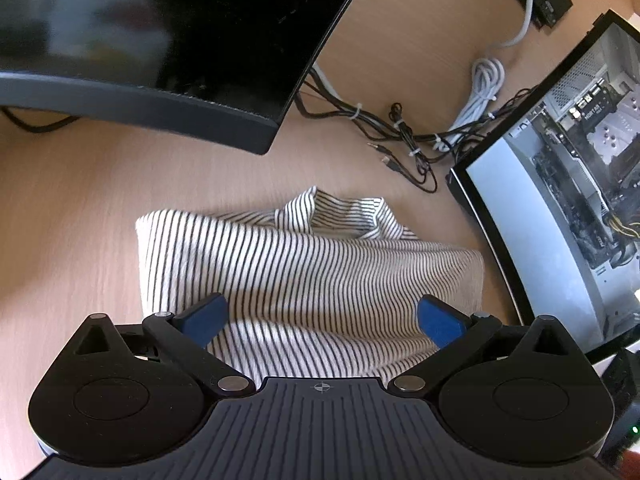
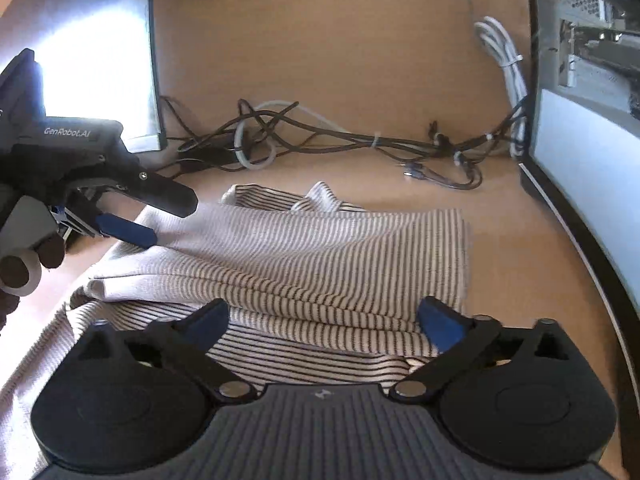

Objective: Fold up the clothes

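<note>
Two blue-tipped fingers of the left gripper (image 1: 322,320) stand wide apart in the left wrist view, with nothing between them; they hang over the near part of a striped shirt (image 1: 304,276). The shirt lies folded on a wooden desk (image 1: 80,208), its collar end bunched up at the far side. A dark monitor (image 1: 168,40) leans over the desk at upper left. A PC case (image 1: 568,184) with a clear side panel stands to the right, just beside the shirt's right edge. A bundle of black and white cables (image 1: 404,132) runs along the desk behind the shirt, between monitor and case.

In the right wrist view, the right gripper (image 2: 324,322) is also spread wide and grips nothing. Its fingers sit over the near edge of the shirt (image 2: 320,256), where several folded layers are stacked. The left gripper (image 2: 160,216) shows at the left, side on, its tips over the shirt's left edge; whether the blue finger touches the cloth I cannot tell. Beyond the shirt the cables (image 2: 340,136) lie across the desk (image 2: 320,40), and the case (image 2: 592,120) rises on the right.
</note>
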Demonstrator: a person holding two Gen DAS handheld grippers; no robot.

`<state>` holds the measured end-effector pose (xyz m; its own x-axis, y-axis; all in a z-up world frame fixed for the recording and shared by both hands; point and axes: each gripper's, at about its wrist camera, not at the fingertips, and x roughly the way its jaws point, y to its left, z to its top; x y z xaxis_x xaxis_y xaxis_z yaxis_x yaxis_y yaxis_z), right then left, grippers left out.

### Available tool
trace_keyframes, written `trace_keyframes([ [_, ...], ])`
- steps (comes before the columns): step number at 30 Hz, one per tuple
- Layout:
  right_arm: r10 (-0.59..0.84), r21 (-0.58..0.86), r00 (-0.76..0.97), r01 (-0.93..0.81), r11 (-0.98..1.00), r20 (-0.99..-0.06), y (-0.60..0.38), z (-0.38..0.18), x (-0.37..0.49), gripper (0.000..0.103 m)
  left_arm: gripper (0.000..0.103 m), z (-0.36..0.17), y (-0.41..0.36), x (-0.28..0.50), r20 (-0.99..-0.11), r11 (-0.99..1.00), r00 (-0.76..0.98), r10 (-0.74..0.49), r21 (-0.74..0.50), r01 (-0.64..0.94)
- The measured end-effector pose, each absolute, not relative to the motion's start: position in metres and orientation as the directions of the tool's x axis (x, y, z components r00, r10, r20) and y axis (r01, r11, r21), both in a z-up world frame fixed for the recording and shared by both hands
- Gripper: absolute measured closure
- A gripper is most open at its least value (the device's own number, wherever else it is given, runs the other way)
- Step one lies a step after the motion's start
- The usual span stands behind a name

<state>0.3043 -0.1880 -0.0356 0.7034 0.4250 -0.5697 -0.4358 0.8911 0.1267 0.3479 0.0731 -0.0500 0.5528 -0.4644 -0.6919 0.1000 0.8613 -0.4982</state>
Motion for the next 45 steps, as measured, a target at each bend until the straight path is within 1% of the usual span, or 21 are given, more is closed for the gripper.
trace_keyframes([
  [4,0.432,0.139,0.704,-0.435,0.89,-0.564,-0.191,-0.036,0.304,0.0,0.0,-0.047,0.076,0.324,-0.656,0.843,0.579,-0.483,-0.528,0.106],
  [9,0.431,0.139,0.704,-0.434,0.89,-0.564,-0.191,-0.038,0.305,0.0,0.0,-0.058,0.078,0.313,-0.632,0.814,0.588,-0.504,-0.576,0.078],
  [12,0.406,0.11,0.701,-0.428,0.897,-0.587,-0.188,-0.036,0.305,0.0,0.0,-0.059,0.077,0.315,-0.632,0.813,0.587,-0.505,-0.577,0.079],
  [14,0.348,0.051,0.701,-0.407,0.912,-0.623,-0.182,-0.032,0.3,0.0,0.0,-0.058,0.078,0.317,-0.632,0.81,0.584,-0.509,-0.581,0.078],
  [18,0.33,0.078,0.676,-0.375,0.924,-0.659,-0.19,-0.034,0.29,0.0,0.0,-0.061,0.079,0.315,-0.623,0.806,0.591,-0.513,-0.586,0.081],
  [22,0.306,0.068,0.679,-0.353,0.933,-0.668,-0.195,-0.045,0.286,0.0,0.0,-0.06,0.076,0.313,-0.624,0.818,0.595,-0.507,-0.565,0.103],
  [29,0.296,0.054,0.683,-0.352,0.934,-0.668,-0.196,-0.046,0.285,0.0,0.0,-0.062,0.081,0.309,-0.603,0.798,0.592,-0.535,-0.591,0.12],
  [36,0.273,0.033,0.686,-0.341,0.939,-0.675,-0.192,-0.048,0.287,0.0,0.0,-0.064,0.082,0.307,-0.594,0.794,0.575,-0.563,-0.583,0.174],
  [42,0.242,0.022,0.654,-0.325,0.945,-0.717,-0.188,-0.046,0.294,0.0,0.0,-0.067,0.089,0.307,-0.568,0.767,0.558,-0.605,-0.604,0.216],
  [45,0.21,0.076,0.608,-0.238,0.968,-0.766,-0.196,-0.037,0.298,0.0,0.0,-0.067,0.088,0.308,-0.572,0.766,0.556,-0.604,-0.608,0.206],
])
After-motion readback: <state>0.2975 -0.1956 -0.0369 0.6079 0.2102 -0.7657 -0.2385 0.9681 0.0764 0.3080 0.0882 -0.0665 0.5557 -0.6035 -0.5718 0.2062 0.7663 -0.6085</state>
